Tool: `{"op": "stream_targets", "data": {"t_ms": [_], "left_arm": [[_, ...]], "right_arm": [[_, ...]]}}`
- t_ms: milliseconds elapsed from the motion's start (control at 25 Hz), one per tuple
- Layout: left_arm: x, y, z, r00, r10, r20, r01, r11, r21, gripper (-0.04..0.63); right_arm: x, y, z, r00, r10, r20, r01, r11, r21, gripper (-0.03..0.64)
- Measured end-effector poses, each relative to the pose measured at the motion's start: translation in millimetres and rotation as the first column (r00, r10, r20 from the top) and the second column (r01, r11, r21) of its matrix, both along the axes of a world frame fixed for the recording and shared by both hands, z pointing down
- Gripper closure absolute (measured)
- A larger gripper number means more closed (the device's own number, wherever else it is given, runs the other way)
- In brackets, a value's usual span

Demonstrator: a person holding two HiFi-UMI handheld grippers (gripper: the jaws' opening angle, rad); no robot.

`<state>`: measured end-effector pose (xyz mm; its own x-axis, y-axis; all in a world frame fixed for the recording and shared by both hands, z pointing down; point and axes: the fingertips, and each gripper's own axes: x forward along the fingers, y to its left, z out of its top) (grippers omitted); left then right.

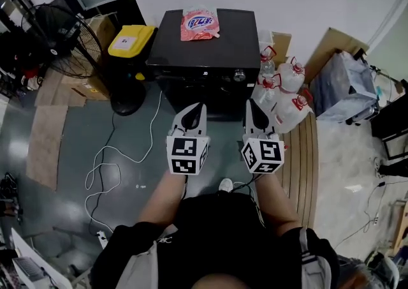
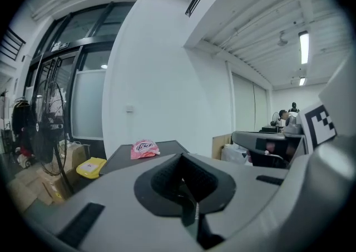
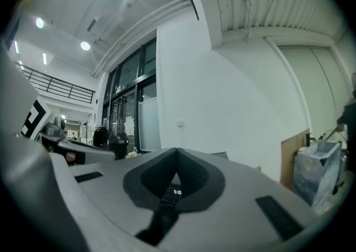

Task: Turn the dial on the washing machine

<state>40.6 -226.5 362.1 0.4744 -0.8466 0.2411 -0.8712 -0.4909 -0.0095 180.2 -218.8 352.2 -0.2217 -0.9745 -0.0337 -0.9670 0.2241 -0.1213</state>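
Note:
The black washing machine (image 1: 204, 45) stands against the white wall, with its silver dial (image 1: 239, 76) on the front panel at the right. Both grippers hover side by side in front of it, short of the panel. My left gripper (image 1: 201, 109) has its jaws together and holds nothing. My right gripper (image 1: 252, 104), also shut and empty, sits just below and right of the dial. In the left gripper view my left gripper (image 2: 181, 157) points at the machine's top (image 2: 119, 159). In the right gripper view a lit display (image 3: 177, 192) shows behind my right gripper (image 3: 177, 151).
A pink bag (image 1: 199, 24) lies on the machine's top. Several water jugs (image 1: 284, 90) stand at its right, a yellow-lidded bin (image 1: 131, 42) and a floor fan (image 1: 64, 32) at its left. A white cable (image 1: 108, 166) loops over the floor. Wooden planks (image 1: 306, 154) lie at right.

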Motion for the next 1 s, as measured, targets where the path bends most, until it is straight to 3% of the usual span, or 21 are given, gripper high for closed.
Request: {"op": "stream_targets", "data": {"t_ms": [360,600,680,880,1000], "left_arm": [[1.2,-52.6,4.5,1.000,0.000,-0.007,0.000,1.000,-0.020,0.586],[-9.3,-80.0,17.8,1.000,0.003,-0.010,-0.004,0.998,-0.056,0.586],[-10.5,-87.9,24.5,1.000,0.002,-0.015,-0.003,0.997,-0.073,0.588],[-10.8,-98.6,50.4,1.000,-0.005,-0.014,0.003,0.993,-0.121,0.586],[-9.8,-104.6,69.7,1.000,-0.009,-0.008,0.008,0.990,-0.142,0.586]], "right_arm": [[-7.0,-55.2,7.6,0.998,-0.034,-0.047,0.033,0.999,-0.026,0.615],[-12.5,-88.2,29.1,0.984,-0.041,-0.172,0.033,0.998,-0.050,0.599],[-12.4,-103.3,44.9,0.969,-0.071,-0.237,0.051,0.995,-0.091,0.468],[-3.3,-128.1,81.9,0.901,-0.066,-0.429,0.010,0.991,-0.130,0.435],[2.0,-144.9,112.6,0.841,-0.052,-0.539,-0.030,0.989,-0.142,0.419]]}}
